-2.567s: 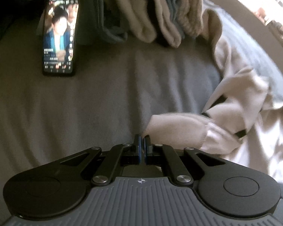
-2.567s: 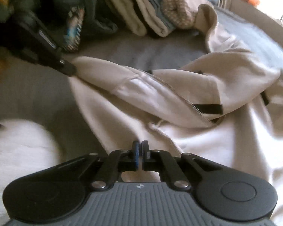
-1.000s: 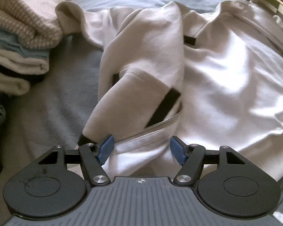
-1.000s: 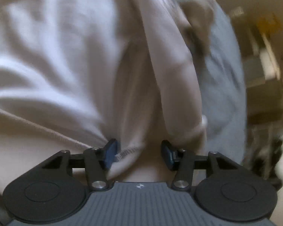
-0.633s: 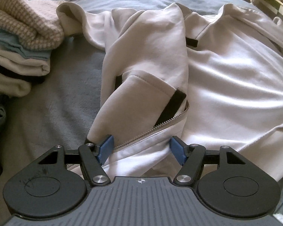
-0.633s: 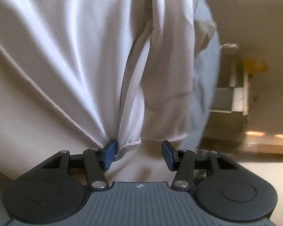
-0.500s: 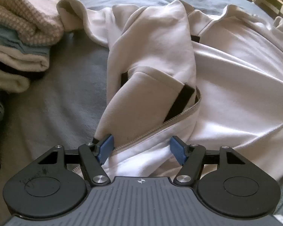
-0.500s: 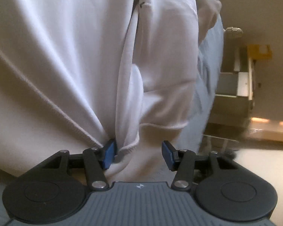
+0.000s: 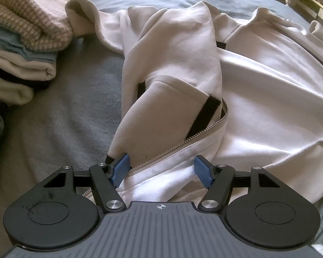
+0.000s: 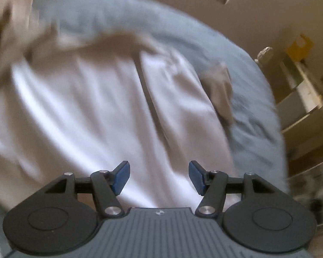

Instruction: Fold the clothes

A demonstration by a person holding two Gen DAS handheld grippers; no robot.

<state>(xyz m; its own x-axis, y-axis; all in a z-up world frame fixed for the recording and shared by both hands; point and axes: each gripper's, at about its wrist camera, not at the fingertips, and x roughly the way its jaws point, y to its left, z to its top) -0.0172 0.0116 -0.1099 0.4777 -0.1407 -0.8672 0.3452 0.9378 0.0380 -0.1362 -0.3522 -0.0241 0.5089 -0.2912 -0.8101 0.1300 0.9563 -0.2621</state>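
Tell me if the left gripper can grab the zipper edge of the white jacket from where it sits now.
Probably yes. The left gripper is open, and the white jacket lies between its fingers, with the zipper edge running just inside the left finger. Nothing covers it.

No legible text, labels, brands or numbers in either view. Only a small crosshair emblem on each gripper body, centred behind the fingers.
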